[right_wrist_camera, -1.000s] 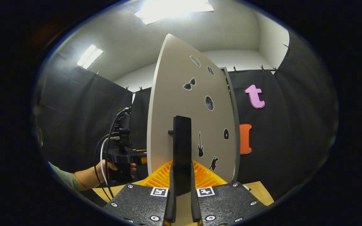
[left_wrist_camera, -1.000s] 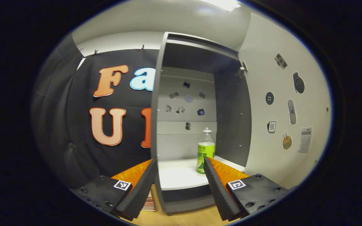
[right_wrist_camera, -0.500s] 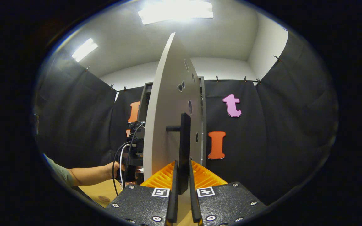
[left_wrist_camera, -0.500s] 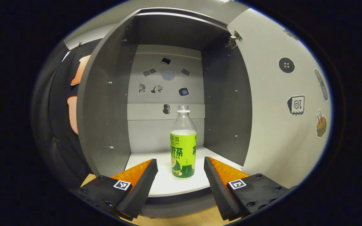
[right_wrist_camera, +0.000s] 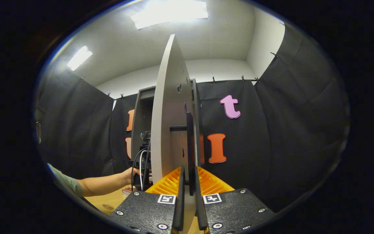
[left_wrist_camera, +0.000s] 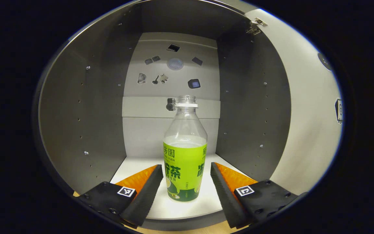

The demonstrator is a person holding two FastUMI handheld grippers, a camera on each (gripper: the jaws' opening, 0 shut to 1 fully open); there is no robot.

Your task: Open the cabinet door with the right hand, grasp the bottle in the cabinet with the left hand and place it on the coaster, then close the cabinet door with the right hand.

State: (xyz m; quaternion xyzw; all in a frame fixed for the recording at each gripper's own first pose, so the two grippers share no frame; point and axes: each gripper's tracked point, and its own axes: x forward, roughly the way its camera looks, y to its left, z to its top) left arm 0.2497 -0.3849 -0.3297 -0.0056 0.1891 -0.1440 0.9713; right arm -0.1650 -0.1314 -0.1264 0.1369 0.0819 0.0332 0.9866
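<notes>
Inside the grey cabinet (left_wrist_camera: 86, 107) the bottle (left_wrist_camera: 184, 152) stands upright between the spread jaws of the left gripper (left_wrist_camera: 186, 177), ready for grasping; the right gripper (right_wrist_camera: 188, 195) clamps the door handle (right_wrist_camera: 190, 152), keeping the door (right_wrist_camera: 167, 123) open.

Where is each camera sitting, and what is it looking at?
Left gripper view: rides on the left tongs, looks straight into the open cabinet at the bottle standing between its spread fingers.
Right gripper view: rides on the right tongs, looks along the door edge; its fingers pinch the handle. A person's hand reaches toward the cabinet.
Shared: both see the cabinet and its door.
</notes>
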